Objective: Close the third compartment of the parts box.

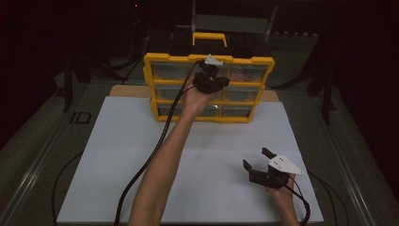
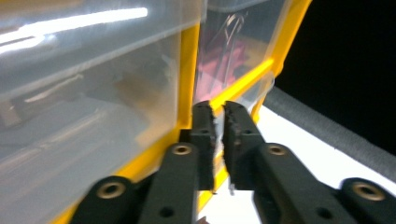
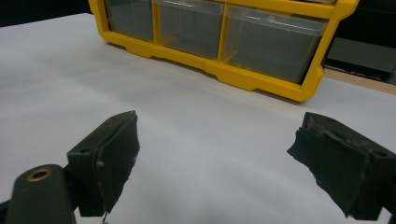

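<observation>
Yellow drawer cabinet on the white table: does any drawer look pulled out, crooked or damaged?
Nothing stands out. The yellow drawer cabinet with clear plastic drawers stands upright and square on the white table, and its visible drawers sit flush. The left gripper, jaws nearly together, is at the cabinet's front; the right gripper hovers open, apart.

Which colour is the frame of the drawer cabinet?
The frame is yellow, clearest in the right gripper view.

We list one yellow-framed organizer (image 1: 209,88) with clear drawers (image 3: 273,43), all shut, standing upright at the white surface's (image 1: 197,165) far edge.
</observation>
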`<state>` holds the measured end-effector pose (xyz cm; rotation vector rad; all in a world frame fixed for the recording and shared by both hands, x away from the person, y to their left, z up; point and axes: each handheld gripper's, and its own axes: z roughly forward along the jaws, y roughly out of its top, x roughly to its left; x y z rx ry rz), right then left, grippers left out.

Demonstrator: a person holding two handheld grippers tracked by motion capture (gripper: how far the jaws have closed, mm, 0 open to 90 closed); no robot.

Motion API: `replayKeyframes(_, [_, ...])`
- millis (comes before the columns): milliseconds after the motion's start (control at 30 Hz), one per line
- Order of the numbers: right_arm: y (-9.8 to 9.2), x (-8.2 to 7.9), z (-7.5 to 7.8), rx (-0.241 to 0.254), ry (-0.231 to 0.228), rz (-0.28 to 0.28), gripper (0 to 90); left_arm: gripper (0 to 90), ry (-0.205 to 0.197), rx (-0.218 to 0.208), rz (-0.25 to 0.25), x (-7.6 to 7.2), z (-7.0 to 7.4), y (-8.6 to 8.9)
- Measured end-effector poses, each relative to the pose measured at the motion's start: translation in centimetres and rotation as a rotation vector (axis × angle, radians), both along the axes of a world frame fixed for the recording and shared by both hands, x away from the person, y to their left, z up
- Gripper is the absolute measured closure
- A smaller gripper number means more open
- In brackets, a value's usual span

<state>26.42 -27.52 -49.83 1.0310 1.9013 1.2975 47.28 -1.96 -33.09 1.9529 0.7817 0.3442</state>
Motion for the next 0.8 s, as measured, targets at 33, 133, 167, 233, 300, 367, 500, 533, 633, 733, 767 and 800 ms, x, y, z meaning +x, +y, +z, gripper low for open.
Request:
replayKeyframes(33, [0.0,0.0,0.0,-0.003,-0.001,-0.001,12.6,75.8,-0.003,0.006,-0.002,-0.5,0.0,0.6])
replayKeyframes(133, [0.1,0.0,0.0,-0.005,-0.002,0.000,12.6,68.0,-0.001,0.015,-0.021,-1.1,0.2,1.4])
replayKeyframes(167, [0.1,0.0,0.0,-0.005,-0.002,0.000,12.6,65.6,-0.001,0.015,-0.021,-1.1,0.2,1.4])
replayKeyframes(233, [0.1,0.0,0.0,-0.006,-0.001,0.001,12.6,61.0,-0.010,0.028,-0.036,-2.0,0.5,2.4])
replayKeyframes(300, [0.1,0.0,0.0,-0.007,-0.001,0.003,12.6,57.8,-0.019,0.033,-0.044,-2.5,0.6,2.9])
replayKeyframes(367, [0.2,0.0,-0.1,-0.010,-0.002,0.004,12.6,52.7,-0.026,0.041,-0.046,-3.1,0.6,3.5])
replayKeyframes(500, [0.2,-0.1,0.0,-0.012,-0.002,0.006,12.6,41.9,-0.040,0.079,-0.046,-4.4,0.3,4.8])
replayKeyframes(533, [0.2,-0.1,0.0,-0.013,-0.002,0.008,12.6,39.4,-0.043,0.082,-0.043,-4.7,0.2,5.2])
replayKeyframes(633, [0.3,-0.1,0.0,-0.014,-0.001,0.009,12.6,32.7,-0.064,0.103,-0.027,-5.7,0.0,6.5])
replayKeyframes(733, [0.4,-0.1,0.0,-0.013,0.000,0.011,12.6,28.4,-0.066,0.112,-0.012,-6.4,-0.2,7.4])
replayKeyframes(767, [0.5,-0.2,0.0,-0.017,-0.002,0.015,12.6,21.1,-0.065,0.116,0.015,-7.1,-0.4,8.3])
replayKeyframes(800, [0.6,-0.2,0.0,-0.019,-0.001,0.016,12.6,18.7,-0.062,0.113,0.022,-7.5,-0.6,8.8])
